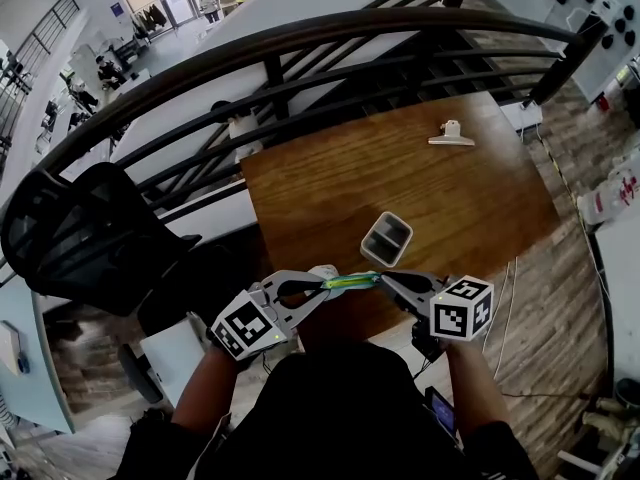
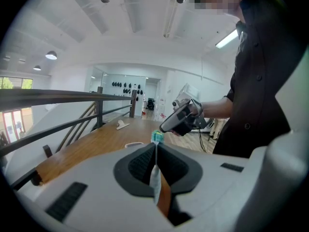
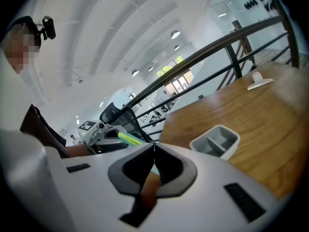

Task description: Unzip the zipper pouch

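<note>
A slim yellow-green zipper pouch [image 1: 351,281] hangs stretched level between my two grippers, above the near edge of the wooden table [image 1: 470,198]. My left gripper [image 1: 322,284] is shut on the pouch's left end; in the left gripper view a thin pale strip of the pouch [image 2: 155,175] runs between the pressed pads, with a teal tip past the left gripper [image 2: 156,144]. My right gripper [image 1: 385,278] is shut on the right end. In the right gripper view the right gripper [image 3: 154,148] pinches that end, and the pouch [image 3: 128,138] leads off to the left. Whether it grips the zipper pull or fabric is hidden.
A small grey two-compartment tray [image 1: 387,238] sits on the table just beyond the pouch. A white binder clip [image 1: 451,134] lies at the far side. A dark railing [image 1: 300,43] curves behind the table, and a black mesh chair [image 1: 90,233] stands to the left.
</note>
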{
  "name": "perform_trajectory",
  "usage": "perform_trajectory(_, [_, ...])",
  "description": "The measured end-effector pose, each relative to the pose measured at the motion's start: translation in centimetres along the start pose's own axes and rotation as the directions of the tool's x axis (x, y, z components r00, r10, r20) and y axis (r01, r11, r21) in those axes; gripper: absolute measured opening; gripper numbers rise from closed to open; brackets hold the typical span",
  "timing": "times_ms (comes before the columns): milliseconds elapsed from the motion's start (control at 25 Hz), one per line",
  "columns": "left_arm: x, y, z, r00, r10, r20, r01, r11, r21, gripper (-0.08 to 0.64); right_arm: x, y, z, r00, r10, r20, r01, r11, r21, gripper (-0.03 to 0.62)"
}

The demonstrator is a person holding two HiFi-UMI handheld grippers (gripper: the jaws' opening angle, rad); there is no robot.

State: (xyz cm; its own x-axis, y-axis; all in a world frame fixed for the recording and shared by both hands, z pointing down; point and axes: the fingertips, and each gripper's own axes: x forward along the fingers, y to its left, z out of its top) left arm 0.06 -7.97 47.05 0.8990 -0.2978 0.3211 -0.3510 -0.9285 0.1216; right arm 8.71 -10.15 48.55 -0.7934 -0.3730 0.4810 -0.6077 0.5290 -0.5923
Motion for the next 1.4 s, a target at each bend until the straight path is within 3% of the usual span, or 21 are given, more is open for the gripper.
perform_trajectory(400, [-0.3,0.4,0.4,1.0,0.011,0.016,-0.011,1.0,-0.005,0.018,0.0,-0.1,0.8,1.0,-0.012,-0.007,0.012,0.999,-0.03,0.002])
perform_trajectory(840, [-0.2,0.6,0.2,1.0,0.018,-0.001,-0.018,1.0,0.001,0.018,-0.3,-1.4,0.3,0.991,-0.129,-0.041,0.122,0.981,-0.152,0.002])
perform_trajectory(1040, [-0.5,1.0,0.0,1.0,0.018,0.017,-0.018,0.999,-0.03,0.018,-0.6,-2.1,0.0,0.989,-0.144,-0.033,0.14,0.983,-0.117,0.0])
perform_trajectory(1400, [-0.4,1.0,-0.1,1.0,0.025,0.01,-0.025,0.999,-0.037,0.018,-1.3,-2.8,0.0,0.981,-0.19,-0.026,0.184,0.971,-0.155,0.001])
